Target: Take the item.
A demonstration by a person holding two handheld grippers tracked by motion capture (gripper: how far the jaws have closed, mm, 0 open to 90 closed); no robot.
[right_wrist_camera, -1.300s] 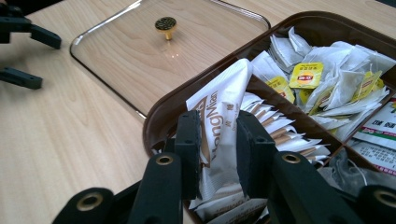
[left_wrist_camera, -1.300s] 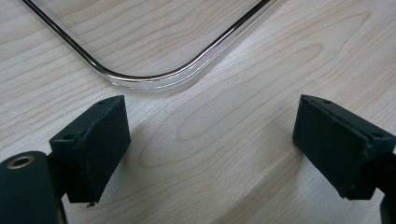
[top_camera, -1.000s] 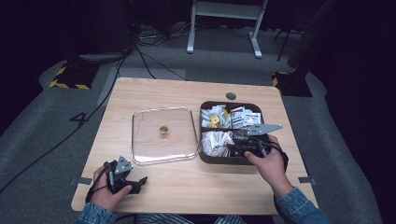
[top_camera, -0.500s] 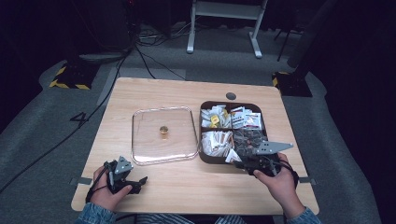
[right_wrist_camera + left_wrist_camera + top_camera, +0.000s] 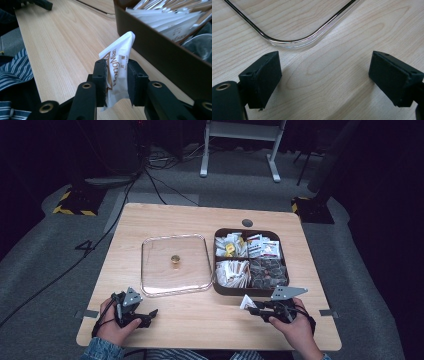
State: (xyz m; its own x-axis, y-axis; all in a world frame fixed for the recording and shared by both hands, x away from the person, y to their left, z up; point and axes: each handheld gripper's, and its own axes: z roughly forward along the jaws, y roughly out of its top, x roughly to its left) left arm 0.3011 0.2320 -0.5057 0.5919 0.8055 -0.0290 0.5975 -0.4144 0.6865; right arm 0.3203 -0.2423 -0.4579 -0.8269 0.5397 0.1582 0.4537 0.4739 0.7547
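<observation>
Right gripper (image 5: pixel 115 75) clamps white sachet (image 5: pixel 117 60) above table (image 5: pixel 200 320), just outside brown box (image 5: pixel 250 292). Left gripper (image 5: pixel 324 82) agape, idle. Risk: thin sachet slips from shallow pinch.

Clear lid (image 5: pixel 175 265) with gold knob (image 5: pixel 175 260) flat on wooden table (image 5: pixel 200 320); floor cables (image 5: pixel 150 180) beyond.

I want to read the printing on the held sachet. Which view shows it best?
The right gripper view: the sachet stands close up between the shut jaws, lettering legible. The high view shows it as a small white scrap before the right gripper.
</observation>
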